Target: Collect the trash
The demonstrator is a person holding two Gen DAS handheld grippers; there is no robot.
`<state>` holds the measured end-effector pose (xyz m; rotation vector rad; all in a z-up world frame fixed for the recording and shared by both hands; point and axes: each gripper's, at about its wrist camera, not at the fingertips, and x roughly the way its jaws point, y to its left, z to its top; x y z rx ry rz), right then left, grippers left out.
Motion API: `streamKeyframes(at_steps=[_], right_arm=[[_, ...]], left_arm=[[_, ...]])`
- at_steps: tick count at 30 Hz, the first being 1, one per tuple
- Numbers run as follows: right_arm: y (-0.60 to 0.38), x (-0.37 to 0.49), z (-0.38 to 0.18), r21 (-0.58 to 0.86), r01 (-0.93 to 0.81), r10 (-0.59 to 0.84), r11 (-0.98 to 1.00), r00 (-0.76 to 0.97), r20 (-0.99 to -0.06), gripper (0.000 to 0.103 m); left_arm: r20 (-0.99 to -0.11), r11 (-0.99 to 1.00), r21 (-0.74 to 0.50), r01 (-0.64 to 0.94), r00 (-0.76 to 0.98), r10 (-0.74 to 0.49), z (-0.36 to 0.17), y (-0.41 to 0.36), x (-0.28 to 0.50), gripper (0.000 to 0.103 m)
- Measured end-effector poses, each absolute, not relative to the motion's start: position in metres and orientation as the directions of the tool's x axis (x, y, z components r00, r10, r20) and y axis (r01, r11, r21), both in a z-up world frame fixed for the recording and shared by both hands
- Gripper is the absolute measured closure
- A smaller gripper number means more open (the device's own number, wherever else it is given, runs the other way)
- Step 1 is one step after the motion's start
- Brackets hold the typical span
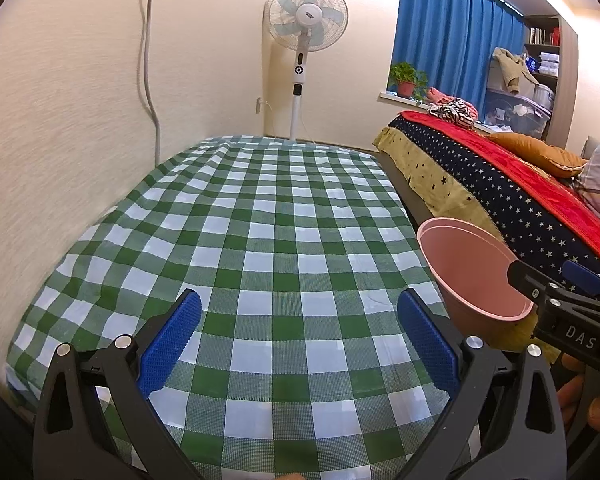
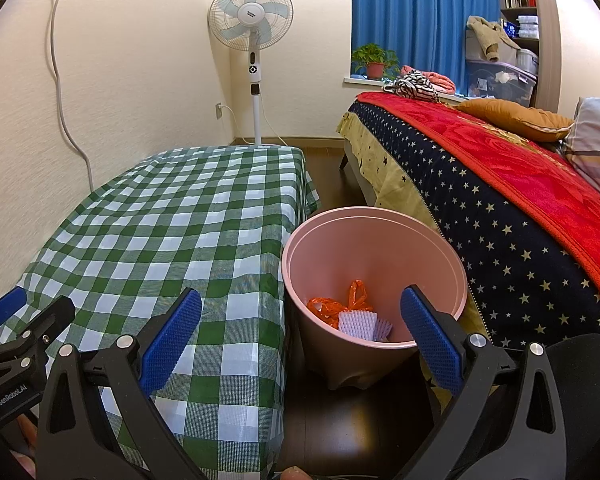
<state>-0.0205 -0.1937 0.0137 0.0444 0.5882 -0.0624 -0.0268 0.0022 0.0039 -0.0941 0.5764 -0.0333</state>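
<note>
Trash: orange plastic bag [image 2: 334, 306] and white foam net [image 2: 358, 324] in pink bin [image 2: 374, 216] beside bench [image 2: 172, 216] right edge | light, soft, crushable; pinch a fold | left tongs [image 1: 298, 338] spread, empty | right tongs [image 2: 300, 338] spread, empty

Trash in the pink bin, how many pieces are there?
2: an orange bag and white foam netting beside it at the bin's bottom. More may be hidden underneath.

pink bin [image 2: 374, 256]: round, plastic, upright, open top | place: on dark floor, touching the checked table's [image 2: 172, 216] right edge, between table and bed | contents: crumpled orange bag [image 2: 340, 304], white foam net sleeve [image 2: 360, 324] just beside it, both at bin bottom
</note>
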Motion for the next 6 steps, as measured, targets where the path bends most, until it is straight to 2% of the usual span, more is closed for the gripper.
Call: streamKeyframes(at_steps=[6], right_arm=[[-0.1938, -0.0204, 0.0139, 0.025, 0.072, -0.046, 0.997, 0.83, -0.556, 0.005]], left_arm=[[-0.546, 0.995, -0.097, 0.004, 0.836, -0.057, 0.0033, 0.0036, -0.0258, 0.008]])
